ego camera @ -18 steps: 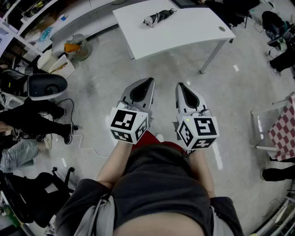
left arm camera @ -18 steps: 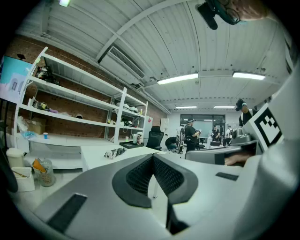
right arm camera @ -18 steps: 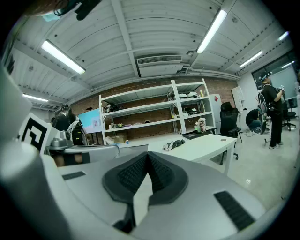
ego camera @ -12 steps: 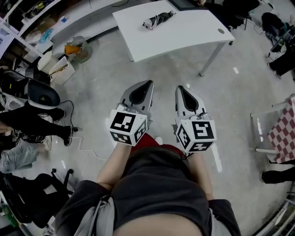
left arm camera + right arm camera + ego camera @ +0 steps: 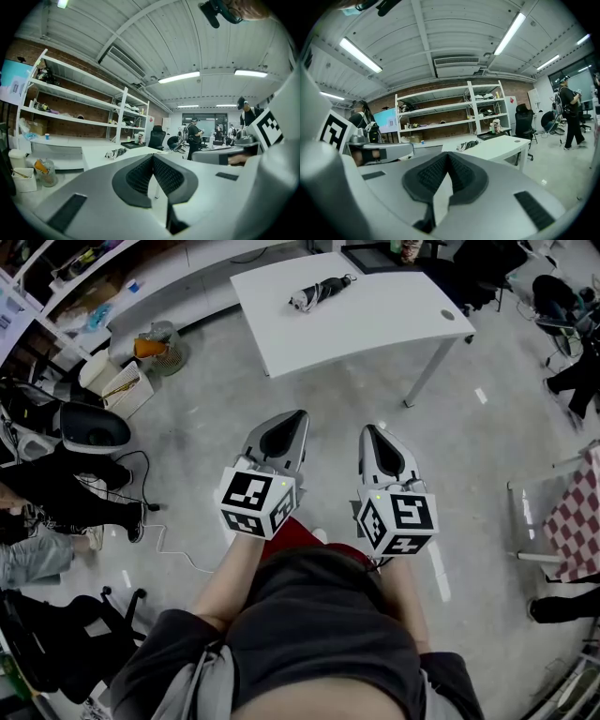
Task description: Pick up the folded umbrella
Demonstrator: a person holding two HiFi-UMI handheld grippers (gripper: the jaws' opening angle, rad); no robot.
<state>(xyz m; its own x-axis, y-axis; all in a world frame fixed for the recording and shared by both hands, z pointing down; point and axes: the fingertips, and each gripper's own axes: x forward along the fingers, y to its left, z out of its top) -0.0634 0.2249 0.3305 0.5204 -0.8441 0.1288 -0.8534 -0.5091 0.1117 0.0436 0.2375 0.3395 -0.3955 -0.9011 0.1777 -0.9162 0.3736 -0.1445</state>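
Note:
The folded umbrella [image 5: 321,292], dark with a pale patterned end, lies on the far left part of a white table [image 5: 384,320] well ahead of me across the floor. My left gripper [image 5: 295,416] and right gripper [image 5: 368,430] are held side by side at waist height, both shut and empty, pointing toward the table. In the left gripper view the umbrella [image 5: 116,153] shows small on the table, left of the closed jaw tips [image 5: 152,157]. It appears again in the right gripper view, where the umbrella [image 5: 468,145] lies just beyond the meeting tips [image 5: 449,154].
Bare concrete floor lies between me and the table. Seated people and an office chair [image 5: 89,427] crowd the left, with white bins [image 5: 122,390] and a cable [image 5: 173,545] nearby. A chequered cloth [image 5: 577,507] is at the right. Shelves [image 5: 75,101] line the far wall.
The table and umbrella have slid slightly lower in the head view as I come nearer. Both grippers stay shut and side by side.

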